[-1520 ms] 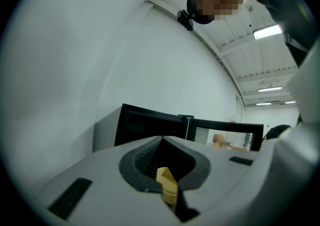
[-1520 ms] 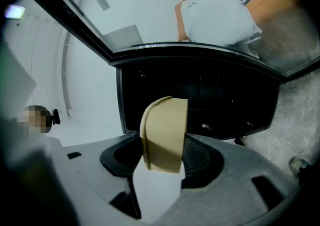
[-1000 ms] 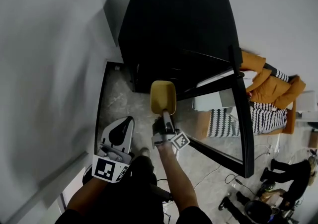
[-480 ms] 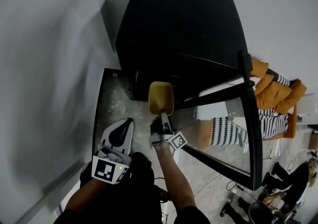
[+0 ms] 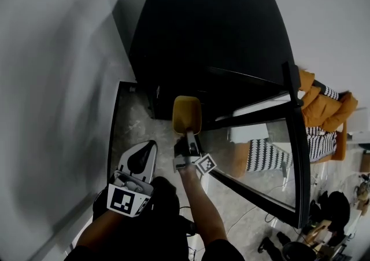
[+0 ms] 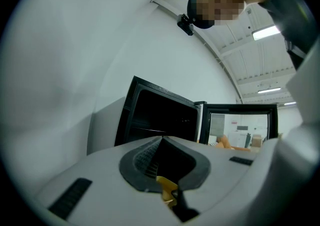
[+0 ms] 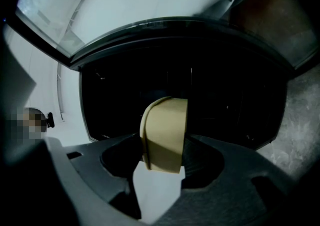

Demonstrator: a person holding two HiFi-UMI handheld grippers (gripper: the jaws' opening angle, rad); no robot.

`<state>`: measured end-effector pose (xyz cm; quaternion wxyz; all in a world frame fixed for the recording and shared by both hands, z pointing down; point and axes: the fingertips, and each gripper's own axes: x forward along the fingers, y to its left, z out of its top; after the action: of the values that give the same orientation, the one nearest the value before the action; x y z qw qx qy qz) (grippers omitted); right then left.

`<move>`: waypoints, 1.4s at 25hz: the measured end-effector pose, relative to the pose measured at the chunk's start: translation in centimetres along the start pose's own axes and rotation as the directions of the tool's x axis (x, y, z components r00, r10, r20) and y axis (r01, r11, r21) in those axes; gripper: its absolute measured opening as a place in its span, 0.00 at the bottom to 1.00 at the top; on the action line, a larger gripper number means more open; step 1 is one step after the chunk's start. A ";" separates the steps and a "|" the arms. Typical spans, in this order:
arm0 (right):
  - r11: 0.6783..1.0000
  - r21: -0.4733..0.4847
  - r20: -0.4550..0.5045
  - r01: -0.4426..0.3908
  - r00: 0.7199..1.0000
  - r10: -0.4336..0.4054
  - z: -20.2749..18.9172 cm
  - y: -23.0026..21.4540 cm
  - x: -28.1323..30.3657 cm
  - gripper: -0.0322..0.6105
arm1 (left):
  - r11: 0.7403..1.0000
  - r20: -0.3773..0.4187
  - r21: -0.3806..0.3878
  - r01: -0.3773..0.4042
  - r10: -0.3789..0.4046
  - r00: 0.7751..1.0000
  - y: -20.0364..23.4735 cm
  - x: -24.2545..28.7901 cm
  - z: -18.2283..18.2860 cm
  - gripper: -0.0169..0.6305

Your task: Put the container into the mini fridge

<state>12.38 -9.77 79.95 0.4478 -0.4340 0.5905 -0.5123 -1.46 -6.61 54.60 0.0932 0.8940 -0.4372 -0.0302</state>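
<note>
The black mini fridge (image 5: 208, 40) stands against the white wall with its glass door (image 5: 292, 155) swung open to the right. My right gripper (image 5: 188, 132) is shut on a tan, rounded container (image 5: 188, 114) and holds it just in front of the dark fridge opening. In the right gripper view the container (image 7: 164, 134) sits between the jaws of the right gripper (image 7: 164, 145), with the fridge's dark inside (image 7: 225, 89) right behind it. My left gripper (image 5: 141, 153) hangs lower left, shut and holding nothing. The left gripper view shows the left gripper (image 6: 161, 139) pointing up toward the fridge (image 6: 155, 120).
A white wall runs along the left. The floor (image 5: 130, 121) before the fridge is grey marbled stone. Past the door lie an orange jacket (image 5: 324, 103) and a striped cloth (image 5: 266, 153). Cables and dark clutter (image 5: 324, 225) cover the floor at lower right.
The head view has drifted, so the fridge and its door sit a little farther right and look larger. The right gripper still holds the container before the opening; the left gripper barely moved.
</note>
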 end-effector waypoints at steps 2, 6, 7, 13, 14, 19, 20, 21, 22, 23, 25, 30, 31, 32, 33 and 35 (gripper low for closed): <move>1.000 0.005 0.001 0.003 1.000 -0.003 0.1 -0.5 0.2 0.38 | 1.000 0.001 -0.004 -0.001 0.001 1.000 0.2 0.1 -0.1 0.03; 1.000 0.000 0.008 -0.008 1.000 0.008 0.4 -1.2 1.0 0.38 | 1.000 0.008 -0.005 -0.006 0.006 1.000 1.1 0.6 -0.2 0.03; 1.000 -0.001 0.010 -0.008 1.000 0.008 0.5 -1.4 1.2 0.38 | 1.000 0.007 -0.008 -0.009 0.009 1.000 1.4 0.6 -0.3 0.03; 1.000 -0.012 0.015 -0.024 1.000 0.025 0.8 -2.1 2.8 0.38 | 1.000 0.022 -0.011 -0.023 0.023 0.999 2.4 1.2 -0.2 0.03; 1.000 -0.012 0.014 -0.027 1.000 0.027 0.8 -2.1 3.2 0.38 | 1.000 0.019 -0.013 -0.022 0.023 1.000 2.6 1.2 -0.3 0.03; 0.999 -0.022 0.024 -0.041 0.999 0.042 1.2 -2.8 4.8 0.38 | 1.000 0.034 -0.019 -0.025 0.026 0.999 3.4 1.4 -0.8 0.03; 0.999 -0.029 0.027 -0.045 0.999 0.046 1.3 -2.9 5.1 0.38 | 0.999 0.025 -0.024 -0.021 0.021 0.999 3.5 1.3 -1.2 0.03; 0.998 -0.034 0.031 -0.048 0.998 0.049 1.3 -3.1 5.4 0.38 | 0.999 0.022 -0.027 -0.023 0.024 0.999 3.7 1.1 -1.4 0.03; 0.998 -0.036 0.036 -0.050 0.998 0.052 1.4 -3.2 5.6 0.38 | 0.999 0.033 -0.025 -0.032 0.033 0.999 4.1 1.1 -1.3 0.03; 0.998 -0.035 0.042 -0.050 0.998 0.052 1.4 -3.3 5.9 0.38 | 0.999 0.056 -0.019 -0.043 0.044 0.997 4.5 1.1 -0.9 0.03; 0.999 -0.036 0.052 -0.041 0.998 0.043 1.5 -3.8 6.2 0.39 | 0.998 0.098 -0.009 -0.056 0.056 0.994 5.0 1.2 -0.4 0.03; 0.999 -0.035 0.085 0.012 0.996 -0.009 1.8 -5.2 6.8 0.39 | 0.998 0.098 -0.019 -0.061 0.063 0.993 5.8 0.9 -1.1 0.03; 0.999 -0.036 0.092 0.024 0.996 -0.021 1.9 -5.4 6.9 0.39 | 0.998 0.094 -0.024 -0.062 0.064 0.993 6.0 0.7 -1.4 0.03; 0.999 -0.039 0.100 0.035 0.995 -0.031 2.0 -5.6 7.0 0.39 | 0.998 0.088 -0.027 -0.062 0.064 0.994 6.2 0.6 -1.6 0.03; 0.998 -0.041 0.107 0.045 0.993 -0.040 2.2 -5.7 7.1 0.39 | 0.998 0.083 -0.027 -0.065 0.067 0.994 6.3 0.7 -1.5 0.03; 0.997 -0.042 0.120 0.059 0.991 -0.053 2.5 -5.8 7.3 0.39 | 0.997 0.076 -0.033 -0.066 0.068 0.995 6.5 0.8 -1.3 0.03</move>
<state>13.46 -17.97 84.87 0.4575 -0.4902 0.5618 -0.4845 -5.86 -10.98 57.12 0.0905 0.8756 -0.4696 -0.0683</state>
